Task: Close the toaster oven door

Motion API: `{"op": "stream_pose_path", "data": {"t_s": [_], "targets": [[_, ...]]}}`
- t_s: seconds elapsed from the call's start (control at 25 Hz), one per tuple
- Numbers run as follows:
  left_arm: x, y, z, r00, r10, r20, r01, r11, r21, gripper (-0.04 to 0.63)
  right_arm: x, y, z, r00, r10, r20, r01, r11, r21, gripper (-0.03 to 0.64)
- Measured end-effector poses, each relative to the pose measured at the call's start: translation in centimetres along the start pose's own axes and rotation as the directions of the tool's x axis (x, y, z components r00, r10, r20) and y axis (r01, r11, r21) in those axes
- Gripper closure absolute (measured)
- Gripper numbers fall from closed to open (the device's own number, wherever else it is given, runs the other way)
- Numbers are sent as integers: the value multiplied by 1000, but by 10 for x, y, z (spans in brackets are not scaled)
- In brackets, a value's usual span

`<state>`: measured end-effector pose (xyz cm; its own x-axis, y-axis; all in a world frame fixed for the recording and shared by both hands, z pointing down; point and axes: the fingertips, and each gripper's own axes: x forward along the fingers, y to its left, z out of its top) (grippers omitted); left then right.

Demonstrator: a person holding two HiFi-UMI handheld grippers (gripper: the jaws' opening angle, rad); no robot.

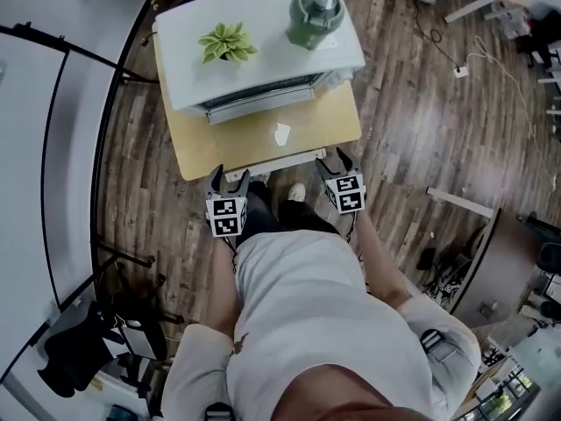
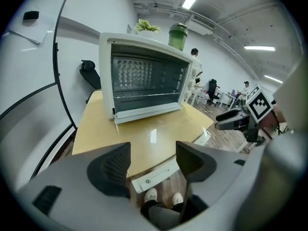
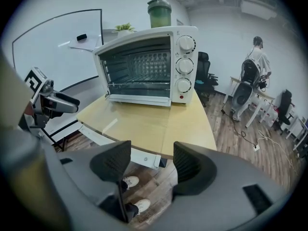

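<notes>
A white toaster oven (image 1: 254,33) stands on a small yellow table (image 1: 197,147). Its glass door (image 1: 280,134) hangs open, lying flat towards me, with the white handle bar (image 1: 273,166) at its near edge. In the left gripper view the oven (image 2: 144,81) shows its empty inside, and the handle bar (image 2: 155,176) lies just beyond my jaws. My left gripper (image 1: 227,179) is open and holds nothing, just short of the handle's left end. Also open and holding nothing, my right gripper (image 1: 337,160) sits at the handle's right end. In the right gripper view the handle (image 3: 115,147) runs below the oven (image 3: 149,66).
A potted plant (image 1: 226,42) and a green jar (image 1: 316,14) sit on the oven's top. A whiteboard (image 1: 53,147) stands to the left. My legs and shoes (image 2: 161,196) are under the table's edge. Office chairs and a person (image 3: 255,57) are at the far right.
</notes>
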<state>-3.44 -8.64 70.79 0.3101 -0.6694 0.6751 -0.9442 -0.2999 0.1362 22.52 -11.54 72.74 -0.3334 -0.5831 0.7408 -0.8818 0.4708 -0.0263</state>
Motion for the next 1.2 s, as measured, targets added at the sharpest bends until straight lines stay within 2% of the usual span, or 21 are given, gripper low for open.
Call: {"op": "stream_pose_path", "data": {"t_s": [0.36, 0.52, 0.68, 0.96, 1.2], "targets": [[13, 13, -46, 996, 44, -81, -51, 994, -98, 285, 20, 1, -20, 997, 47, -54, -46, 999, 8, 327], [20, 15, -63, 993, 22, -115, -43, 982, -182, 268, 29, 3, -27, 995, 66, -74, -64, 997, 34, 325], [26, 17, -73, 992, 6, -130, -35, 973, -227, 258, 37, 6, -31, 993, 80, -86, -75, 995, 61, 321], [37, 21, -83, 990, -26, -140, -20, 947, -321, 252, 48, 8, -35, 990, 112, -87, -96, 981, 171, 293], [44, 21, -88, 986, -42, -161, -14, 941, -337, 278, 58, 13, -35, 987, 127, -97, -105, 973, 208, 307]]}}
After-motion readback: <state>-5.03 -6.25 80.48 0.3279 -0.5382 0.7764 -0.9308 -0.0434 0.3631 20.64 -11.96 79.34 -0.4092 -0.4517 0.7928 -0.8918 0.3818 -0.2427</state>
